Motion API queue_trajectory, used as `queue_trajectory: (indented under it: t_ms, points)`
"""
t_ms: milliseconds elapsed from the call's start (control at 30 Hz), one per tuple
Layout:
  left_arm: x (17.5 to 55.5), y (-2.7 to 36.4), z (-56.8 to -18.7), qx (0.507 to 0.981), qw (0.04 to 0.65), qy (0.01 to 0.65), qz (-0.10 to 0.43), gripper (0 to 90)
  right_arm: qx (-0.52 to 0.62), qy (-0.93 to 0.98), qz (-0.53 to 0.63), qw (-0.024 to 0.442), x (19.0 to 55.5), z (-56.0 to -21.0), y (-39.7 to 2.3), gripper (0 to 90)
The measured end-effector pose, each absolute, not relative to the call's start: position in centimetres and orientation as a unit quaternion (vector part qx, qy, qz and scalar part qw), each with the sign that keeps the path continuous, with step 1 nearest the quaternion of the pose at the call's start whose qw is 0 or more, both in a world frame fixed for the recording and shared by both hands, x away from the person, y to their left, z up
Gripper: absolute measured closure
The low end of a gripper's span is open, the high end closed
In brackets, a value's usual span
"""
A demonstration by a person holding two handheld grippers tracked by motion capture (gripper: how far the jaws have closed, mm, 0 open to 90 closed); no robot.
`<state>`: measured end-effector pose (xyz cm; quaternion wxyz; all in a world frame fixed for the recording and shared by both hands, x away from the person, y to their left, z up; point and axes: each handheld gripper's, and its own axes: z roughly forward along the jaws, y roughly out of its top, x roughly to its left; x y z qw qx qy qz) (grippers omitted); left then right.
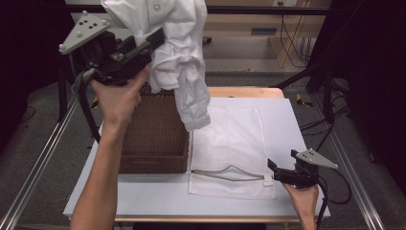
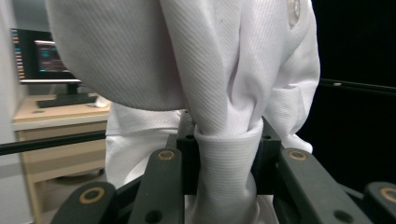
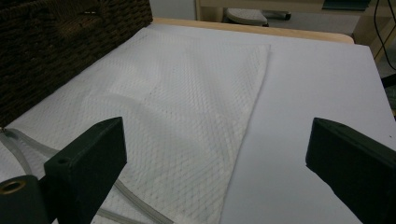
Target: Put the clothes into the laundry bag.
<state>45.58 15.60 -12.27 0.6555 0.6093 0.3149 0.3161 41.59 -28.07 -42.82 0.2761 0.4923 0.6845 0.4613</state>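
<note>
A white garment [image 1: 178,52] hangs high over the table, bunched and drooping toward the white mesh laundry bag [image 1: 233,143]. My left gripper [image 1: 155,40] is shut on a fold of it above the dark wicker basket [image 1: 155,136]. In the left gripper view the jaws pinch a ribbed cuff of the garment [image 2: 226,154]. The mesh bag lies flat on the white tabletop [image 1: 287,120], its zipper edge toward the front. My right gripper [image 1: 274,168] rests at the bag's front right corner, open, with nothing between its jaws; in its own view it [image 3: 215,149] looks across the mesh bag [image 3: 187,107].
The wicker basket [image 3: 56,46] stands left of the bag on the table. Metal rails run along both table sides. A desk with a monitor [image 2: 44,58] sits in the background, and cables trail on the floor at the right.
</note>
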Motion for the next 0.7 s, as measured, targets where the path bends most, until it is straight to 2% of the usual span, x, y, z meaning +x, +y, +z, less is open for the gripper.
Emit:
queue_trajectory:
  t_ms: [300, 700]
  points:
    - [45.8, 10.5, -14.5, 0.638, 0.658, 0.276, 0.290, 70.1, 0.492, 0.682, 0.464, 0.278, 41.4, -42.7, -28.5, 6.6]
    - [46.2, 3.8, -20.3, 0.690, 0.637, 0.252, 0.236, 69.8, 0.494, 0.680, 0.465, 0.278, 41.1, -42.7, -29.0, 8.6]
